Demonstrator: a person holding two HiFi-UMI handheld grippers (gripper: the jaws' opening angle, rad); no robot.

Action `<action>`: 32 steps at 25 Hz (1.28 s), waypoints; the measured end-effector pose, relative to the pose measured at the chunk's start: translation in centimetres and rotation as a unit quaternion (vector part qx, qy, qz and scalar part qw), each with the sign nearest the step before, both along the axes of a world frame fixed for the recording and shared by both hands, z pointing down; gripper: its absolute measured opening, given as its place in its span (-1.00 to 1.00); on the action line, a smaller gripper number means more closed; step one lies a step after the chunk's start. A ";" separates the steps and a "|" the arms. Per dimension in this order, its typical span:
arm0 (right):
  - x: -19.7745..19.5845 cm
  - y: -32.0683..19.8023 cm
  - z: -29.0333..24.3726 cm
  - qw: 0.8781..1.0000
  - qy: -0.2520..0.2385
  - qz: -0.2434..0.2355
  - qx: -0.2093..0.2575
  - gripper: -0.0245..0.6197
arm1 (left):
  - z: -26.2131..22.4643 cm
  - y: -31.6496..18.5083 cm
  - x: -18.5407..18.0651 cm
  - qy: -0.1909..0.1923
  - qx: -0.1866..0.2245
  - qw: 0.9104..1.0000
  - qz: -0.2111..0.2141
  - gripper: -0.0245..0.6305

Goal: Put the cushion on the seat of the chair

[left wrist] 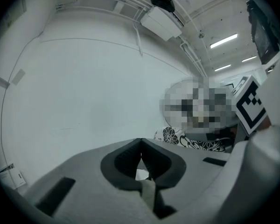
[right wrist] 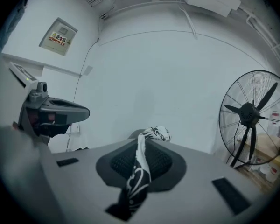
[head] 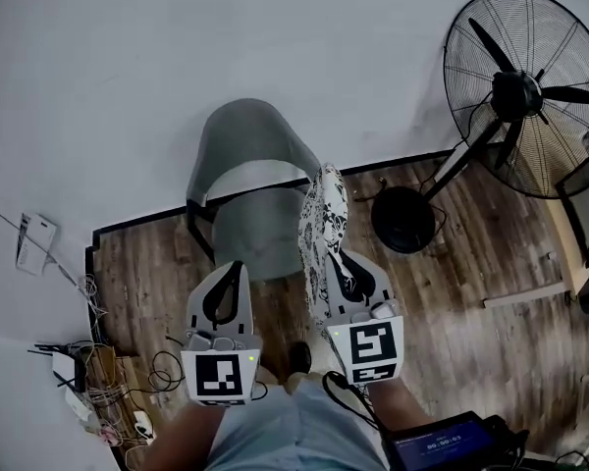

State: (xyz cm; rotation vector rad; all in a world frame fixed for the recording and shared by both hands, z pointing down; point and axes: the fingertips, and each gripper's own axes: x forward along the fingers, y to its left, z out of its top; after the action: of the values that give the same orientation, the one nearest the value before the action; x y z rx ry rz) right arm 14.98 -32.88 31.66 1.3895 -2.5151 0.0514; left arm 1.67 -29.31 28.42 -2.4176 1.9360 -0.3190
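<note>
A grey chair [head: 243,226] stands against the white wall, its seat facing me. The black-and-white patterned cushion [head: 325,226] hangs on edge just to the right of the seat, partly over its right rim. My right gripper [head: 338,263] is shut on the cushion's near edge; in the right gripper view the cushion [right wrist: 140,171] runs pinched between the jaws of the right gripper [right wrist: 141,141]. My left gripper [head: 233,267] hovers before the seat's front edge, shut with nothing in it. In the left gripper view the left gripper [left wrist: 141,143] has its jaws meeting at the tips, and the cushion [left wrist: 176,136] shows to the right.
A large standing fan [head: 522,91] with a round base [head: 402,220] is right of the chair. Cables and a power strip [head: 86,381] lie on the floor at lower left, a paper [head: 34,241] beside them. A screen device [head: 442,444] sits at my waist.
</note>
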 end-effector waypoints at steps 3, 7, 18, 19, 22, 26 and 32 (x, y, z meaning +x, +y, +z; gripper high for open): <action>-0.7 -2.0 -0.5 1.000 0.001 -0.008 0.008 -0.80 | -0.4 -1.1 -0.9 0.007 0.006 1.000 -0.015 -0.90; -2.4 -4.3 -0.9 1.000 0.006 -0.017 0.014 -0.80 | -0.4 -2.6 -3.0 0.017 0.011 0.999 -0.035 -0.90; -11.0 -10.4 2.2 0.998 0.040 -0.044 -0.013 -0.80 | 1.9 -8.5 -10.4 0.032 -0.004 0.998 -0.057 -0.90; -12.0 -10.9 2.6 0.998 0.042 -0.048 -0.017 -0.80 | 2.2 -9.1 -11.3 0.029 -0.006 0.998 -0.060 -0.90; -15.5 -12.3 4.1 0.996 0.047 -0.065 -0.029 -0.80 | 3.5 -10.5 -14.2 0.018 -0.014 0.997 -0.072 -0.90; -19.7 -13.9 5.7 0.994 0.049 -0.090 -0.042 -0.80 | 5.3 -12.1 -17.2 0.019 -0.034 0.995 -0.089 -0.90; -25.0 -16.1 7.9 0.991 0.027 -0.117 -0.063 -0.80 | 8.5 -14.3 -20.3 0.009 -0.056 0.993 -0.103 -0.90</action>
State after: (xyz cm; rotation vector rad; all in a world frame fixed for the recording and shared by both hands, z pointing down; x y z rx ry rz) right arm -9.97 -48.95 39.58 1.0286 -2.5616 0.1213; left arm -18.58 -43.58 36.90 -2.2927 2.2384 -0.4243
